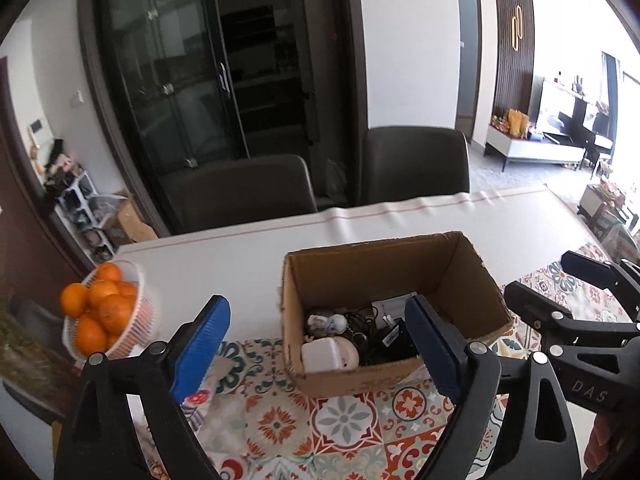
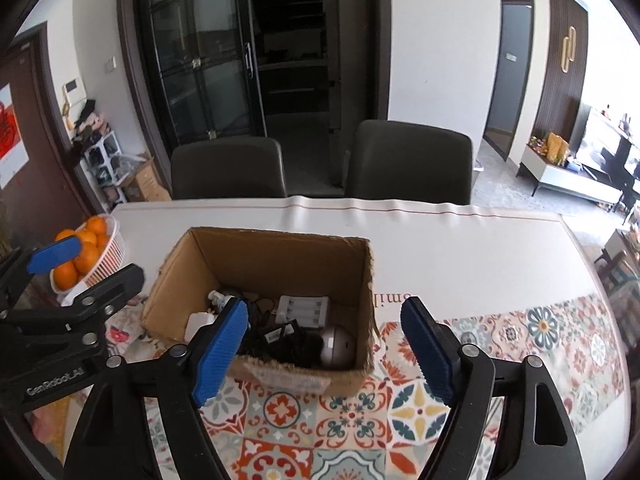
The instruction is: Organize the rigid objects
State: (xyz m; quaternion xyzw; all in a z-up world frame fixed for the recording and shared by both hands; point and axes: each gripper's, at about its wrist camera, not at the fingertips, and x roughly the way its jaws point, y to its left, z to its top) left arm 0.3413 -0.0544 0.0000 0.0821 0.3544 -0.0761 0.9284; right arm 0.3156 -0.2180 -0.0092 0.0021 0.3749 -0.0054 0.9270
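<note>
Cardboard box (image 1: 384,280) w/ chargers, maybe cables; left claw (image 1: 318,344) & right claw (image 2: 326,350) wide apart, empty.

A cardboard box (image 2: 256,304) stands on the table (image 2: 460,248), its near edge on the patterned mat (image 2: 360,412). In it lie a battery charger (image 2: 304,309), what may be tangled cables (image 2: 280,338), and a round device (image 2: 338,347) at its right. A basket of oranges (image 1: 106,312) sits left of it; 2 chairs (image 2: 408,162) stand behind the table.
</note>
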